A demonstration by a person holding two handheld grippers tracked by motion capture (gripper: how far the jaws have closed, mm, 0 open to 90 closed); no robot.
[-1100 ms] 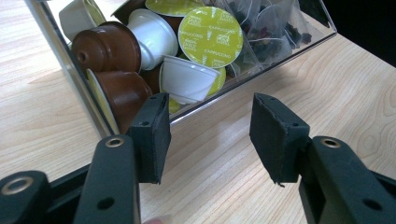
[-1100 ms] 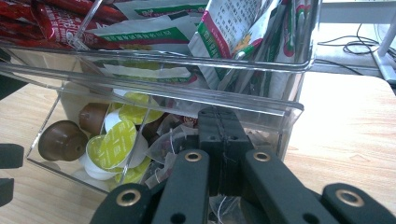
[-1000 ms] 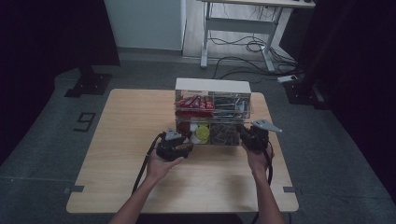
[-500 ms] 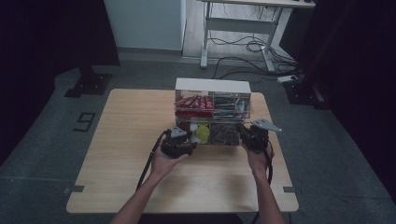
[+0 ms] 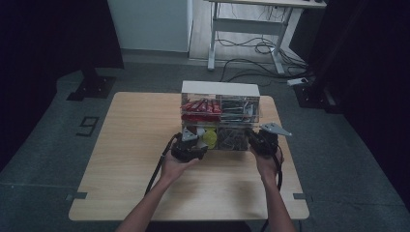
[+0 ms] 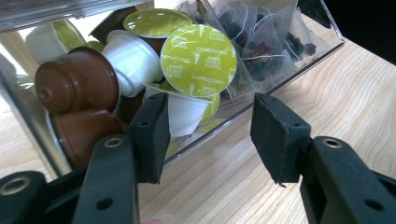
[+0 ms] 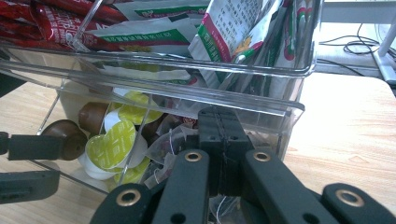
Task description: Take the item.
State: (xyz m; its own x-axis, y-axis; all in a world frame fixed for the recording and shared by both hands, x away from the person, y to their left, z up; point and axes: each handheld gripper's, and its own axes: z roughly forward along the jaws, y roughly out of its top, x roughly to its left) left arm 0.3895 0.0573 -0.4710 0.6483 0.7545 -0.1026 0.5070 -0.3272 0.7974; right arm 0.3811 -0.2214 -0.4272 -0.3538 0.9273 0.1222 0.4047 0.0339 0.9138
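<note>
Wooden table (image 5: 121,159) — left gripper (image 6: 208,135) parted, empty.

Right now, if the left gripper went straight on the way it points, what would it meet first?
Probably the clear organizer: its low front edge lies just beyond the left gripper, whose jaws stand apart with nothing between. Behind it sit the coffee capsules. Depth is uncertain.

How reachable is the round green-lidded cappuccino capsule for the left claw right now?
Probably yes: the green-lidded capsule lies atop the pile just beyond the open left claw; only the clear plastic bin and its low front wall intervene.
</note>
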